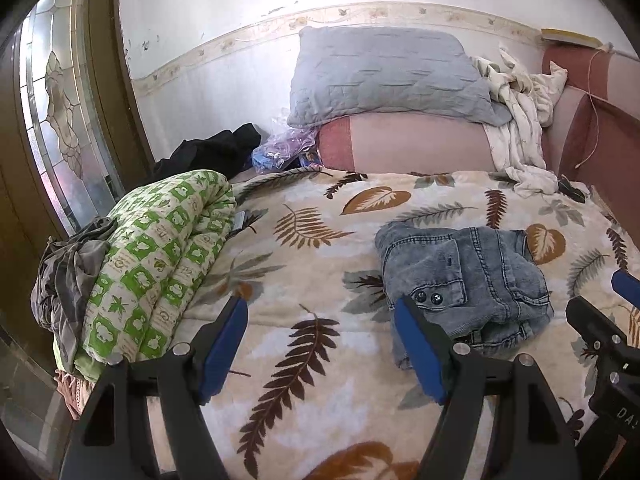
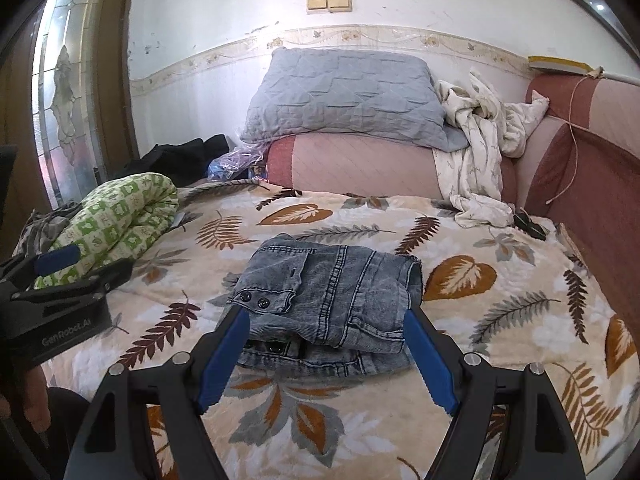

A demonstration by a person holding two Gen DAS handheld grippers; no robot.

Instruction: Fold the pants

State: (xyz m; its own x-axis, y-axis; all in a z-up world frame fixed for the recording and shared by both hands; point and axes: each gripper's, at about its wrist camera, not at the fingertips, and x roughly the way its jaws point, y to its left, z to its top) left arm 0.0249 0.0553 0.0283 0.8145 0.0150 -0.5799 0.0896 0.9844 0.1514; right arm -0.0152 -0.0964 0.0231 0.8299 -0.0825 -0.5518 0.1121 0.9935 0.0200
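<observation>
Scuffed white wall (image 2: 224,20) with a floral border strip, beige switches (image 2: 329,3) up top, leaded-glass wooden door (image 1: 60,112) on the left, daylight glowing through.

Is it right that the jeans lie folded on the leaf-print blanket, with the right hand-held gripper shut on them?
Not quite. The jeans do lie folded on the leaf-print blanket, but the right hand-held gripper is open, with its blue pads either side of the bundle and not pressing on it. The right wrist view shows this.

Home bedroom: bed (image 2: 500,280), pillow (image 2: 344,92), quilt (image 2: 120,216)
</observation>
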